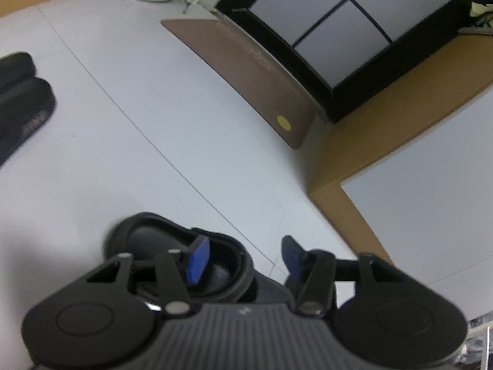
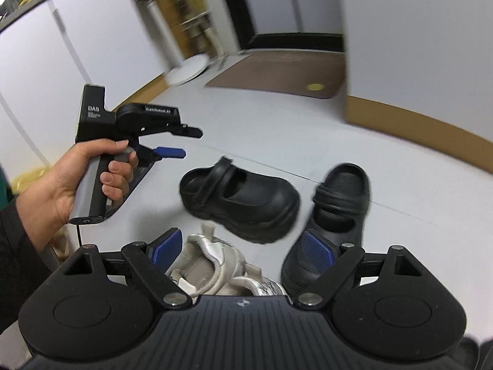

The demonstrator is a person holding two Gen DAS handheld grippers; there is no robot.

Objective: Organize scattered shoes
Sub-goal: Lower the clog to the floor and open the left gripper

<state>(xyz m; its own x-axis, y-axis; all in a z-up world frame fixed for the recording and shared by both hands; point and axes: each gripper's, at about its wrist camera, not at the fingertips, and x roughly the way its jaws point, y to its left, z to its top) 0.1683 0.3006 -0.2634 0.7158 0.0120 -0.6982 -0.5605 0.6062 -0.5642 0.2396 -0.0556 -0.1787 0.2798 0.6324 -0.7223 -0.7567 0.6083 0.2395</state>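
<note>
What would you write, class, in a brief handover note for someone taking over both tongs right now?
Left tongs: open, holding nothing.
Right tongs: open and empty, above the beige and silver sneaker.
Two chunky black rubber clogs lie apart on the white tiled floor, angled differently.
Done: nothing visibly paired here.
Left: line up the clogs and sneaker.

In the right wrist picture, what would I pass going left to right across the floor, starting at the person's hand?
Hand holding the left hand-held gripper → left black clog → right black clog. The pale sneaker lies nearer the camera, overlapping the span of the left clog.
</note>
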